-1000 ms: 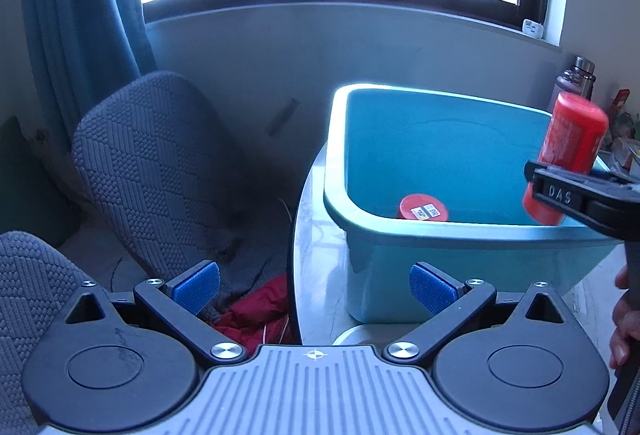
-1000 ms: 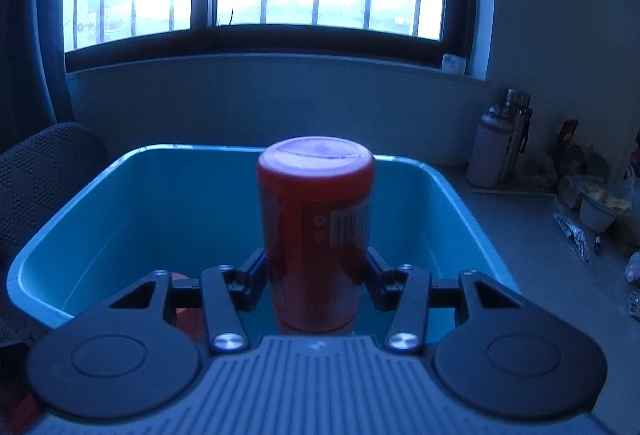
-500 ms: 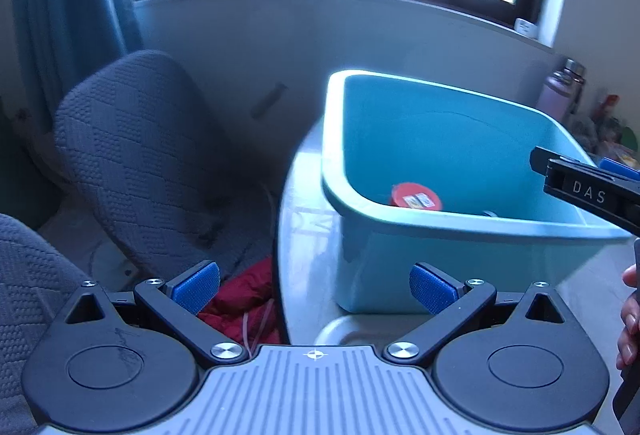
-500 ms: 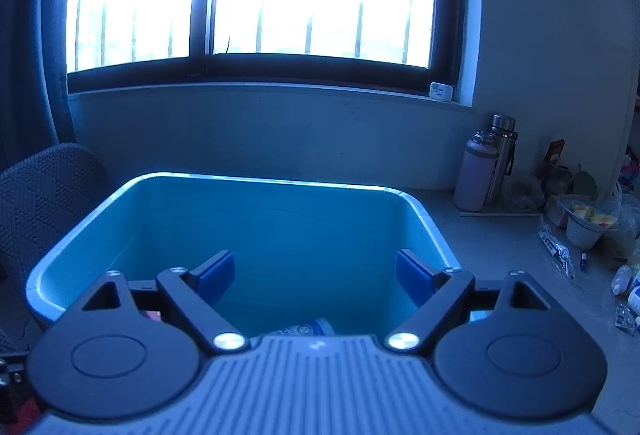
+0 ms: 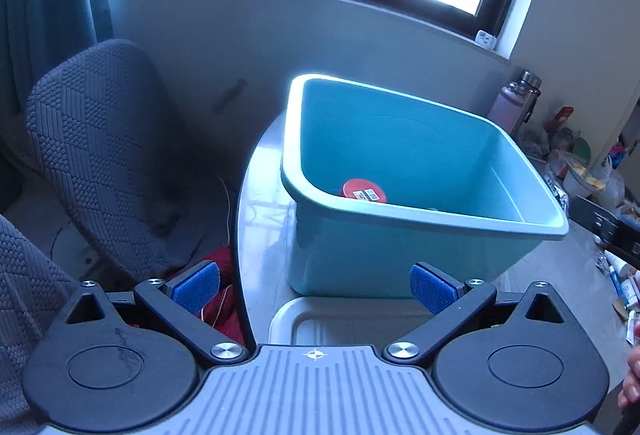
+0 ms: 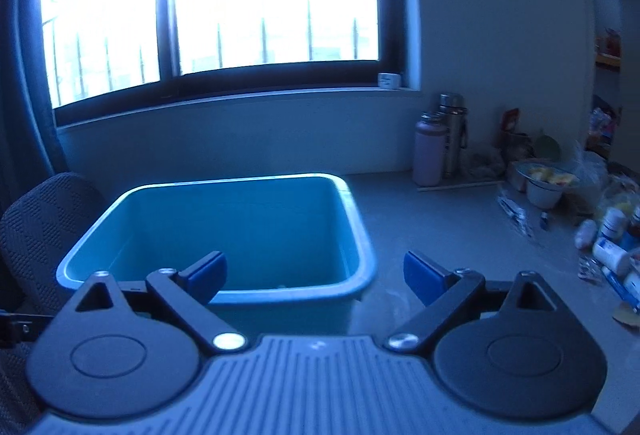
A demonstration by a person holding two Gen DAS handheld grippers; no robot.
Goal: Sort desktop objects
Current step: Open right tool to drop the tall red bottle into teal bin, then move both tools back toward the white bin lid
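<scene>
A teal plastic bin stands on the grey table; it also shows in the right wrist view. A red container with a white label stands inside it near the left wall. My left gripper is open and empty, low in front of the bin. My right gripper is open and empty, held back from the bin's near rim. Small bottles and tubes lie at the table's right side.
A white tray lies just in front of the bin. Two flasks stand by the back wall. A bowl and bags crowd the right. Grey chairs and a red cloth sit left of the table edge.
My right gripper opened and let the red can drop into the bin, then drew back and turned right. My left gripper rose and pulled back slightly.
</scene>
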